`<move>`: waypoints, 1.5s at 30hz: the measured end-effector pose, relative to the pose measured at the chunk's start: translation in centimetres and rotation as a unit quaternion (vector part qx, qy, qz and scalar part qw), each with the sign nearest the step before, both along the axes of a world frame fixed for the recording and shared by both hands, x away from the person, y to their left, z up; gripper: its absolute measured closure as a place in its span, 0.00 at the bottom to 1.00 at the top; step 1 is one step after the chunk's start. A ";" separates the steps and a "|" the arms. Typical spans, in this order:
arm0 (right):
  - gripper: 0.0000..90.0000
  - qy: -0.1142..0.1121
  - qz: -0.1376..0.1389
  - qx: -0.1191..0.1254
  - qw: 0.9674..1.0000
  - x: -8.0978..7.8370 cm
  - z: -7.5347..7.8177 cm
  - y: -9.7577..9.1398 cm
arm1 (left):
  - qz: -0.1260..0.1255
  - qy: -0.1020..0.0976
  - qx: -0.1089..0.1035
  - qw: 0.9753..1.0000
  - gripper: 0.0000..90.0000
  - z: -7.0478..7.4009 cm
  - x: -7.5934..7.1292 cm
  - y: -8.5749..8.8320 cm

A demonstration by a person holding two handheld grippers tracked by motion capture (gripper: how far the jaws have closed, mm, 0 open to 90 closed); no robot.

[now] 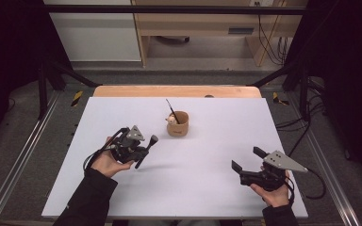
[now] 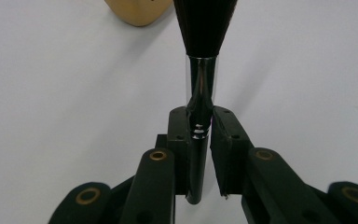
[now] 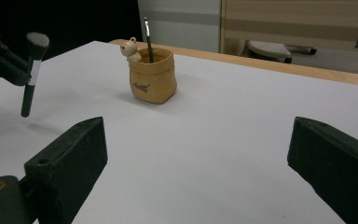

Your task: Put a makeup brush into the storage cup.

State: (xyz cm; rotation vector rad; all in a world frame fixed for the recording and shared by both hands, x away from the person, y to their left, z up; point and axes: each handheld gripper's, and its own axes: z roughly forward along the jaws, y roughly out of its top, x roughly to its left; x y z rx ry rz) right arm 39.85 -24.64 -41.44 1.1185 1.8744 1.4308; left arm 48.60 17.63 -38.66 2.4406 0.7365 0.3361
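Observation:
A makeup brush with a black handle, a chrome collar and a dark head is clamped in my left gripper, lifted off the white table, head up and tilted. In the left gripper view the pads press on the brush's chrome collar, and my left gripper is shut on it. A tan cup stands past the table's middle, with a thin dark brush and a small bear figure in it. My right gripper rests at the near right, jaws wide apart with nothing between them.
The white tabletop has a wooden strip along its far edge. Black frame posts stand at both sides. In the right gripper view the cup is ahead and the held brush hangs at the left.

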 end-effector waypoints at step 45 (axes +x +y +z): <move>0.06 -0.001 0.001 0.000 1.000 0.0 0.1 0.0 | -0.001 -0.068 -0.087 0.994 0.86 5.1 -1.4 -2.0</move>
